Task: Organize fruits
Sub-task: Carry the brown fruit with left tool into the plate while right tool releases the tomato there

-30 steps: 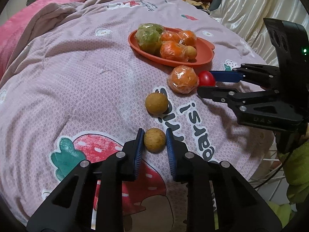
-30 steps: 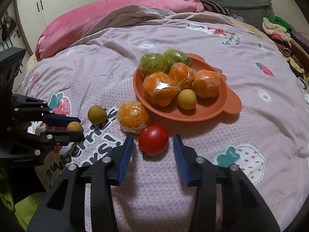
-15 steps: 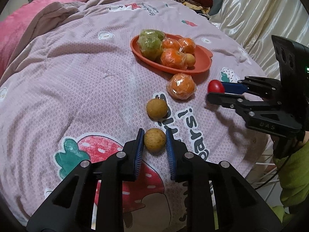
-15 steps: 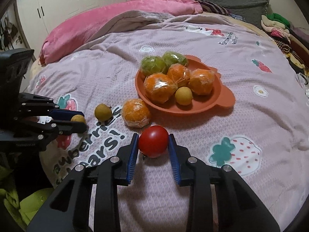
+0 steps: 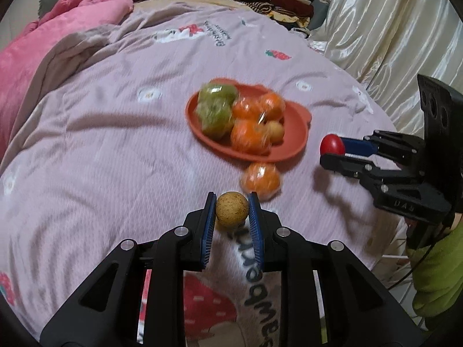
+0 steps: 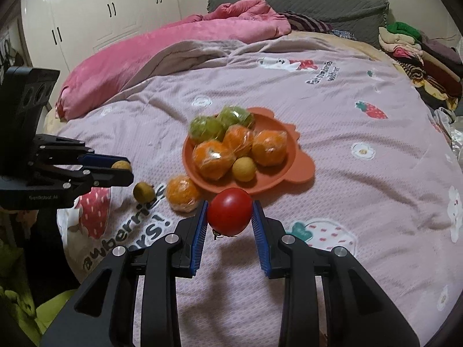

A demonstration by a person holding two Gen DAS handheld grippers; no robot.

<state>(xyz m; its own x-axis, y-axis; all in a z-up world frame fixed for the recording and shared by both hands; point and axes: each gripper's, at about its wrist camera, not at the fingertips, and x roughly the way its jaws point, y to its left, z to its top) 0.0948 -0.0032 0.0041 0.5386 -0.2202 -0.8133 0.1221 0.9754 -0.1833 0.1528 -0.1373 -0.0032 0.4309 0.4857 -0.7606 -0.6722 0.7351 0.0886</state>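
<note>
My left gripper (image 5: 232, 211) is shut on a small brown longan (image 5: 232, 208) and holds it above the bedspread; it also shows in the right wrist view (image 6: 121, 165). My right gripper (image 6: 229, 212) is shut on a red tomato (image 6: 229, 211), lifted off the bed just in front of the orange plate (image 6: 295, 170). The plate (image 5: 292, 141) holds two green and three orange wrapped fruits and a longan (image 6: 244, 169). A wrapped orange (image 6: 183, 193) and another longan (image 6: 142, 191) lie on the bedspread beside the plate.
The pink strawberry-print bedspread (image 6: 361, 190) covers the bed. A pink duvet (image 6: 162, 55) lies at the back left, folded clothes (image 6: 405, 40) at the back right. Cream curtains (image 5: 390, 29) hang on the right in the left wrist view.
Both grippers have lifted their fruit off the bedspread and moved towards the plate. The right gripper closed on the tomato one second ago; the left stayed shut on its longan.
</note>
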